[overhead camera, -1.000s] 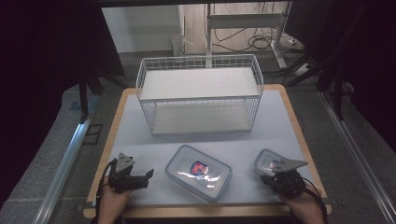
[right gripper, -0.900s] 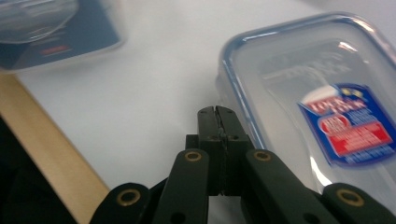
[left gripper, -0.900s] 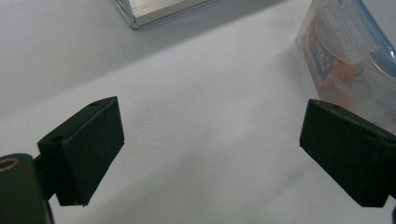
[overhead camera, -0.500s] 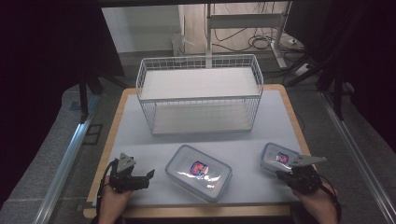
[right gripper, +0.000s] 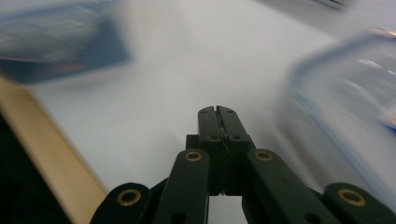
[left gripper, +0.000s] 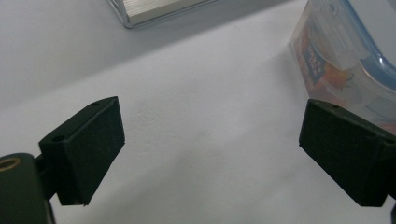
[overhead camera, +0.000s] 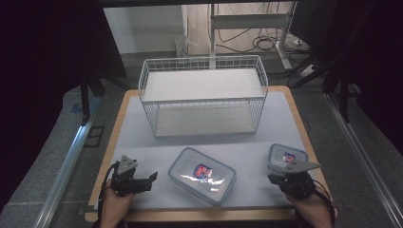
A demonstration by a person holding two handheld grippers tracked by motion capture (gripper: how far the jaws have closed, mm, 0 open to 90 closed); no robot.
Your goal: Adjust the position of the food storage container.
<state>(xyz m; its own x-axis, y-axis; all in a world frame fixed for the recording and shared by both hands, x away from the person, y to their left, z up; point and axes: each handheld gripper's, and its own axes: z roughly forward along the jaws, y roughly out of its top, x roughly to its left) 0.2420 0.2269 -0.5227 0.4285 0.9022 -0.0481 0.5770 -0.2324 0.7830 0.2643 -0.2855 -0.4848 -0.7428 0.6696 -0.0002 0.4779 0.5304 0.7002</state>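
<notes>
Near the table's (overhead camera: 142,121) front edge, the large container (overhead camera: 202,175), long axis running left-to-right, lies just right of the open, empty left gripper (overhead camera: 153,177); the right gripper (overhead camera: 271,178), pressed closed and empty, sits beside the small container (overhead camera: 286,157).

Bare table (overhead camera: 152,147) lies between wire basket (overhead camera: 204,102) and containers (overhead camera: 202,175).

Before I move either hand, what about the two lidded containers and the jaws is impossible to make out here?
- Small container: high view, near side covered by the right gripper; label too small to read.
- Large container: contents blurred by lid glare in the high view; cut off by the edge in the left gripper view.
- Right gripper view: motion blur smears both containers.
- Left gripper: jaws open, nothing between them.
</notes>
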